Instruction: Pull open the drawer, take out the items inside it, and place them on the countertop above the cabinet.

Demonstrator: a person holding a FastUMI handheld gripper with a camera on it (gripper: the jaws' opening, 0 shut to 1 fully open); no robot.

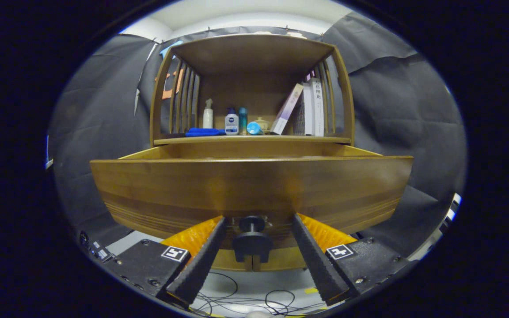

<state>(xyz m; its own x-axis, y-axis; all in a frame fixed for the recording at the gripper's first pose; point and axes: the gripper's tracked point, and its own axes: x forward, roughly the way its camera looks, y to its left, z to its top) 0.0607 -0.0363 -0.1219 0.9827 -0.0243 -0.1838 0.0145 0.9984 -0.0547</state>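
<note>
The wooden drawer [250,185] stands pulled out toward me, its wide front panel close ahead and its side walls running back to the cabinet. Its dark round knob [252,242] sits low on the front panel, right between my fingers. My gripper [259,218] is open: each finger stands a little to the side of the knob with a gap, touching nothing. The front panel hides the drawer's inside. Above and behind it lies the countertop [254,139] under a wooden shelf frame.
On the countertop stand a folded blue cloth [204,131], a white spray bottle [208,115], a white lotion bottle [231,123], a teal bottle [242,120], a small pot [262,124] and leaning books [307,108]. Cables [254,302] lie on the floor below.
</note>
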